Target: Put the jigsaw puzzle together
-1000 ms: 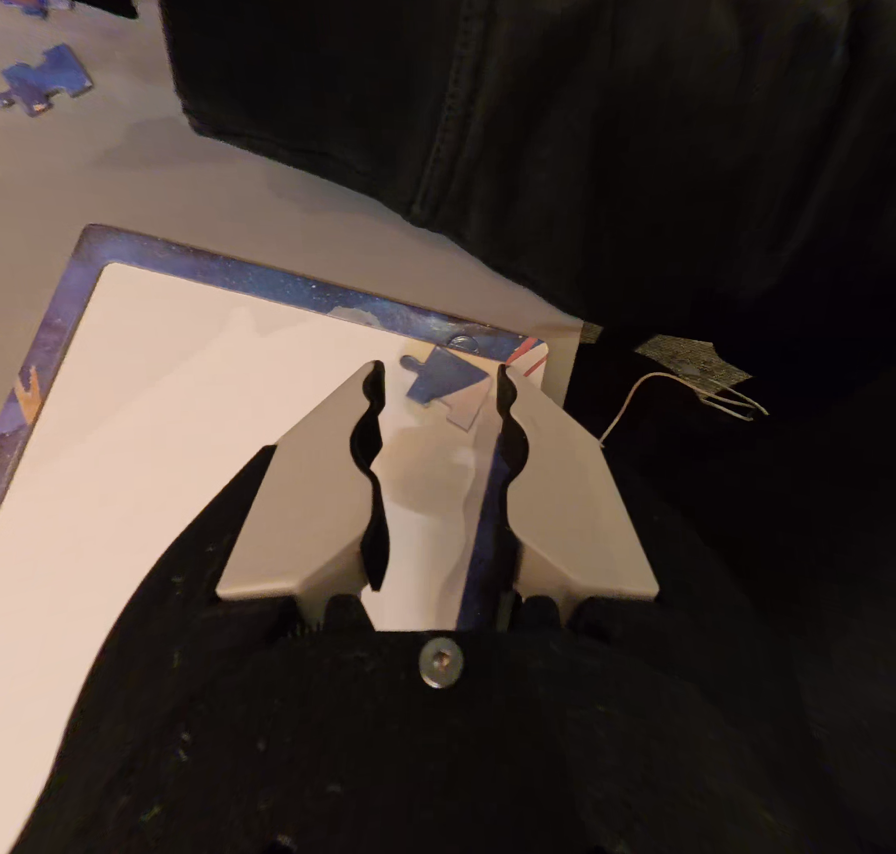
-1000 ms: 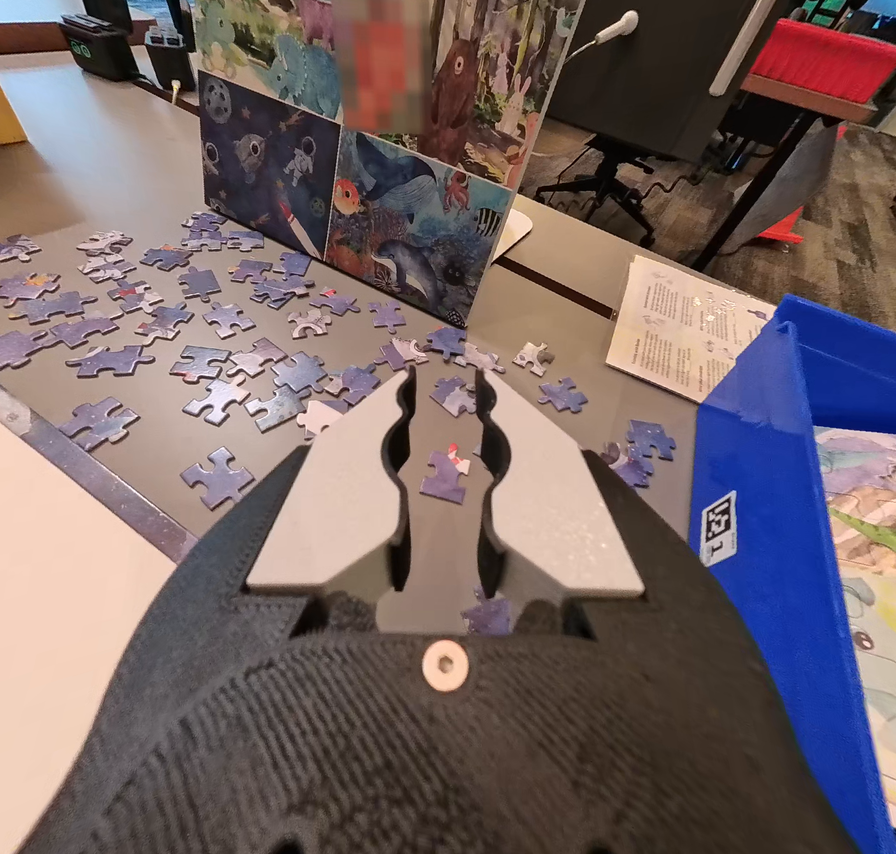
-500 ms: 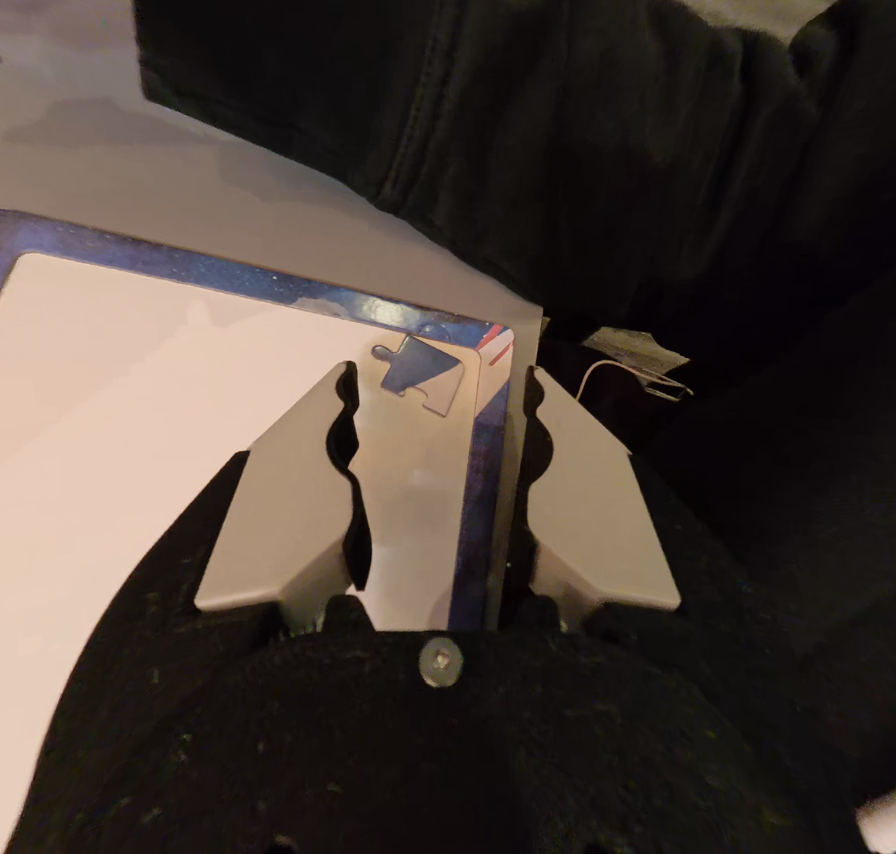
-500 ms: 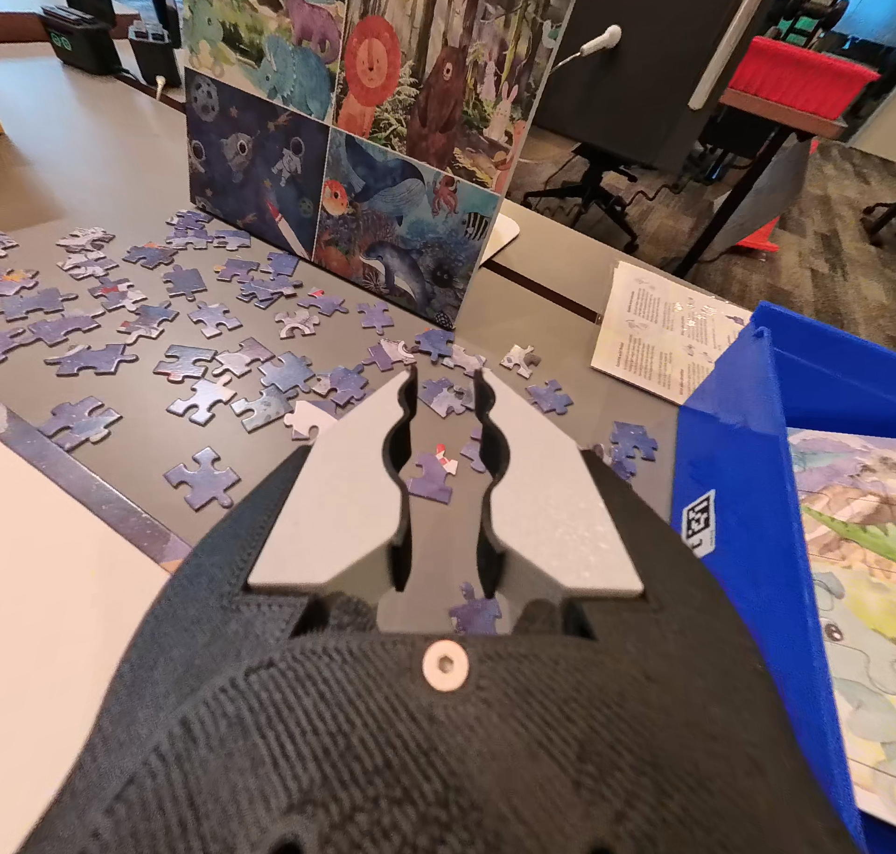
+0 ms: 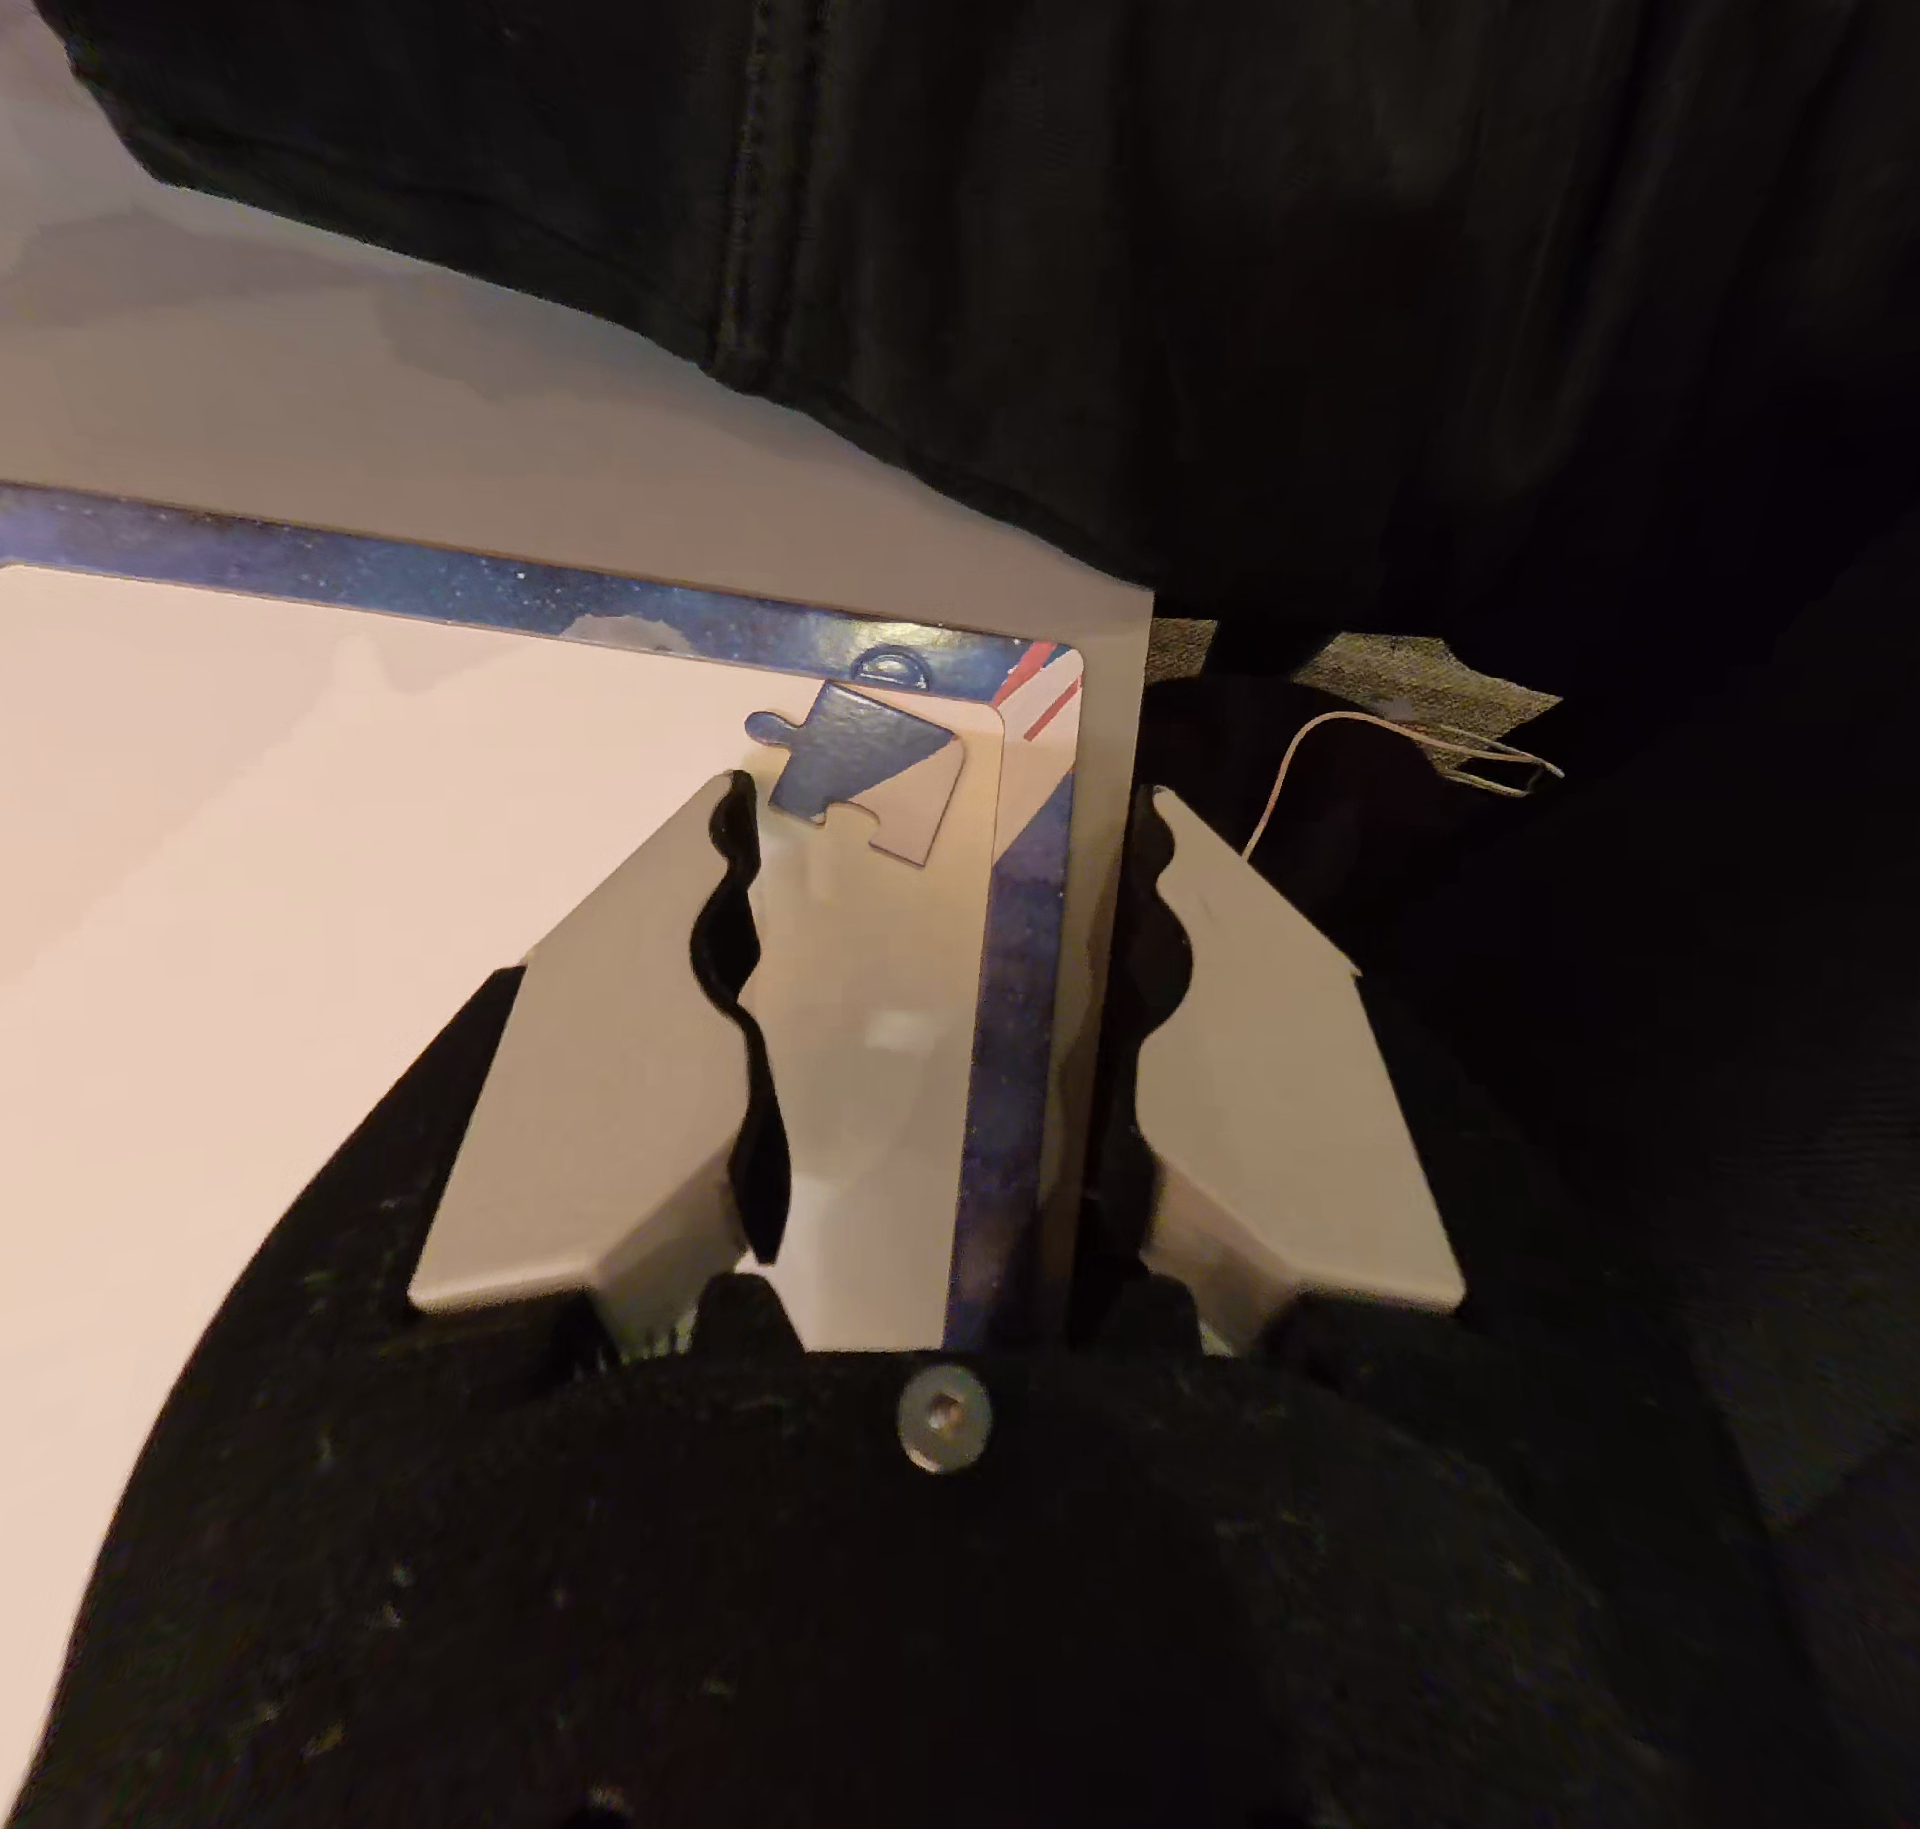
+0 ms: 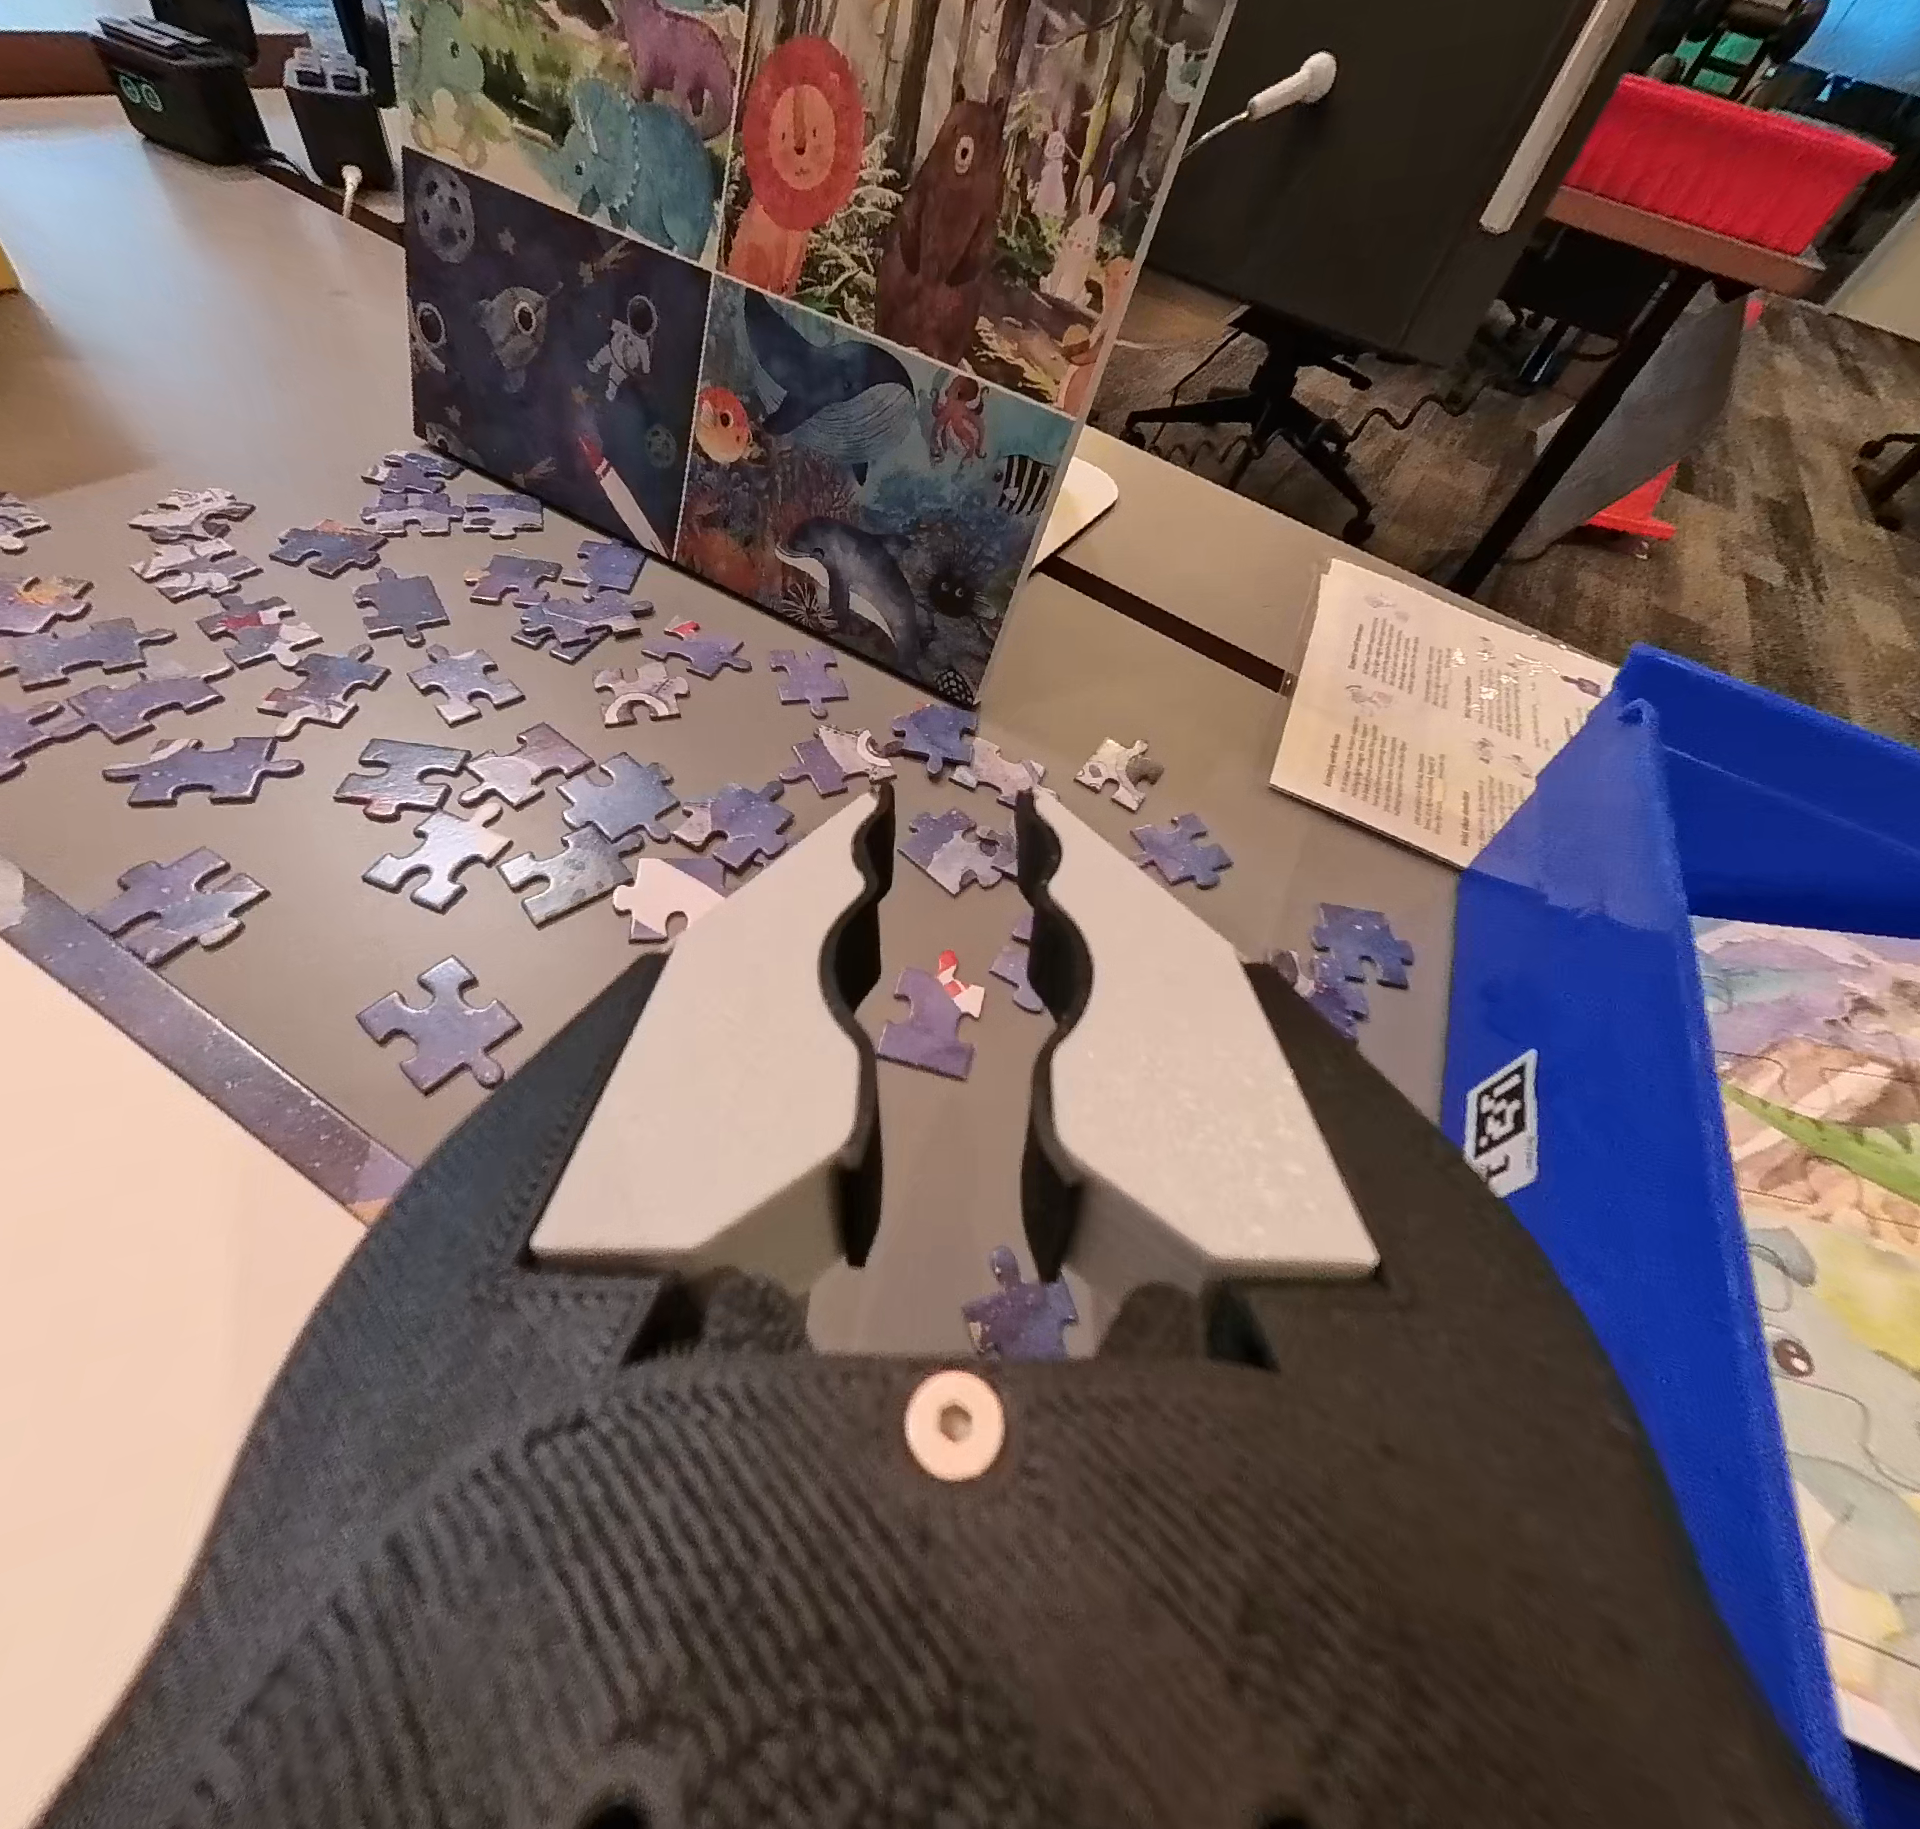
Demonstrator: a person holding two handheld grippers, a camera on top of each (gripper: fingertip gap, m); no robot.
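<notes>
Left wrist view: at twelve o'clock from my left claw lies one corner piece, flat in the far right corner of the puzzle board, touching or nearly touching the blue frame.
Left claw state: spread wide, holding nothing; the right finger hangs off the board's edge.
Obstruction: a dark sleeve fills eleven to two o'clock, close over that corner.

Right wrist view: loose pieces scatter over the tabletop from nine to one o'clock; one blue piece with a red mark lies between the fingers.
Right claw state: my right claw is partly open and empty.
Handling: I judge the pieces light, thin, stiff card, slippery lying flat; I would pinch across an edge or knob, gently, to avoid bending tabs.
Surroundings: picture panel upright at twelve, leaflet at two, blue bin close at three, crowding rightward moves.
</notes>
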